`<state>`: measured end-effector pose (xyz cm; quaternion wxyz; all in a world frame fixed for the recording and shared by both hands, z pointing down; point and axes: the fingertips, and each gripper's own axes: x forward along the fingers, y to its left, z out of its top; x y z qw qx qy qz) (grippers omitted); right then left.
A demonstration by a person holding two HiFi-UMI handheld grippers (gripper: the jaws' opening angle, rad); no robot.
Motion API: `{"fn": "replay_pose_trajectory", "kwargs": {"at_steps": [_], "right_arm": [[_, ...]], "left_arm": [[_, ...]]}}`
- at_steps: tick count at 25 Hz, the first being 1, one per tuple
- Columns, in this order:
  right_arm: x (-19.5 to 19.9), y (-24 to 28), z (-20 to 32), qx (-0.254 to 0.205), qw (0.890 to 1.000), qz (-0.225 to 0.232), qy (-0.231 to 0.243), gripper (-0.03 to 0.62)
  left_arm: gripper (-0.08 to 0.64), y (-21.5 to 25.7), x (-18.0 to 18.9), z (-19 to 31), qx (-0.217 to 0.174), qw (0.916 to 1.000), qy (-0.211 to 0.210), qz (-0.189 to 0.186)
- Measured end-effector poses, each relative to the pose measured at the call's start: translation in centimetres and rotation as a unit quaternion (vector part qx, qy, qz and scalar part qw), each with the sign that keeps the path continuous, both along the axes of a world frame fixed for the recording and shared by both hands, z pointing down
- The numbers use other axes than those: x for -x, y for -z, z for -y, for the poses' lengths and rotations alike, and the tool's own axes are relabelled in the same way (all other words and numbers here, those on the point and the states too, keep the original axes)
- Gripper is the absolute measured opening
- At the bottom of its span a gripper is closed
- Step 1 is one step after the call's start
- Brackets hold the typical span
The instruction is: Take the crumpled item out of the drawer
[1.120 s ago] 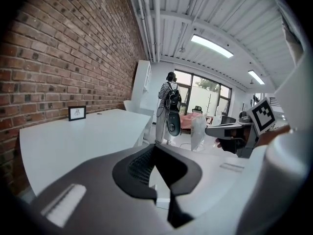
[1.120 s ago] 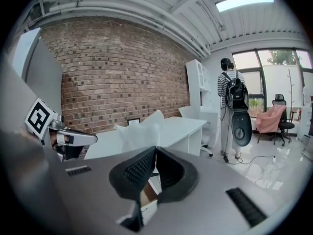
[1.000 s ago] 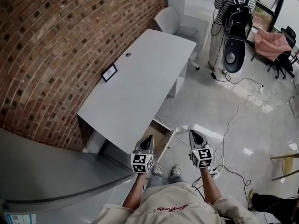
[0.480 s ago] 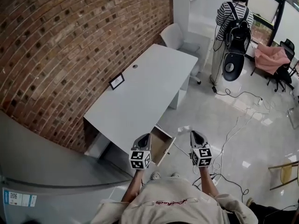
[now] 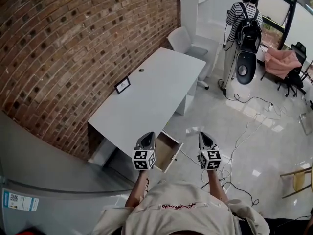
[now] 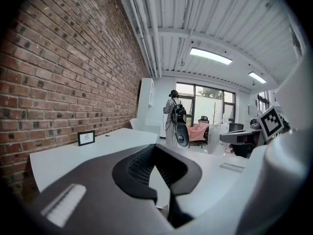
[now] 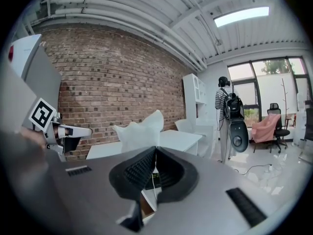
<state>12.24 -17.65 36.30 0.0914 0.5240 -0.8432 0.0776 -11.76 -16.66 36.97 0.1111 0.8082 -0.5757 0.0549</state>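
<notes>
The white desk (image 5: 146, 94) stands along the brick wall, and its drawer (image 5: 168, 151) is pulled open at the near end. The drawer's inside is wood-coloured, and I see nothing in it. My right gripper (image 5: 204, 135) hovers over the floor to the right of the drawer, shut on a crumpled white item (image 5: 193, 130). In the right gripper view the crumpled item (image 7: 139, 128) sticks up and to the left from the closed jaws of that gripper (image 7: 155, 149). My left gripper (image 5: 146, 136) hangs over the drawer's near left side. Seen in its own view, the left gripper (image 6: 155, 147) is shut and holds nothing.
A small picture frame (image 5: 122, 85) stands on the desk. A white chair (image 5: 183, 38) sits at the desk's far end. A person with a backpack (image 5: 243, 21) stands beyond. Cables (image 5: 244, 126) trail across the glossy floor. A grey cabinet (image 5: 49, 199) is at my near left.
Both grippers have drawn back from the drawer toward me, the right one keeping the white item. The head view has shifted and my feet have left it.
</notes>
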Motion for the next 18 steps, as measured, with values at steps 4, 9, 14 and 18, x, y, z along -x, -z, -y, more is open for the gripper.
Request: {"fn": "replay_pose_trajectory", "kwargs": {"at_steps": [4, 9, 14, 18], "right_arm": [[-0.35, 0.34, -0.13, -0.002, 1.0, 0.003, -0.005, 0.014], [-0.35, 0.81, -0.09, -0.003, 1.0, 0.007, -0.008, 0.014], [-0.1, 0.66, 0.02, -0.002, 1.0, 0.009, -0.008, 0.014], [0.16, 0.35, -0.05, 0.0, 1.0, 0.008, -0.006, 0.014]], "left_arm": [[0.009, 0.05, -0.31, -0.17, 0.0, 1.0, -0.004, 0.001], [0.009, 0.22, -0.56, -0.22, 0.0, 1.0, -0.01, 0.002], [0.009, 0.35, -0.64, 0.01, -0.001, 0.9999, -0.012, 0.003], [0.009, 0.28, -0.86, 0.03, 0.0, 0.9999, -0.016, 0.004]]}}
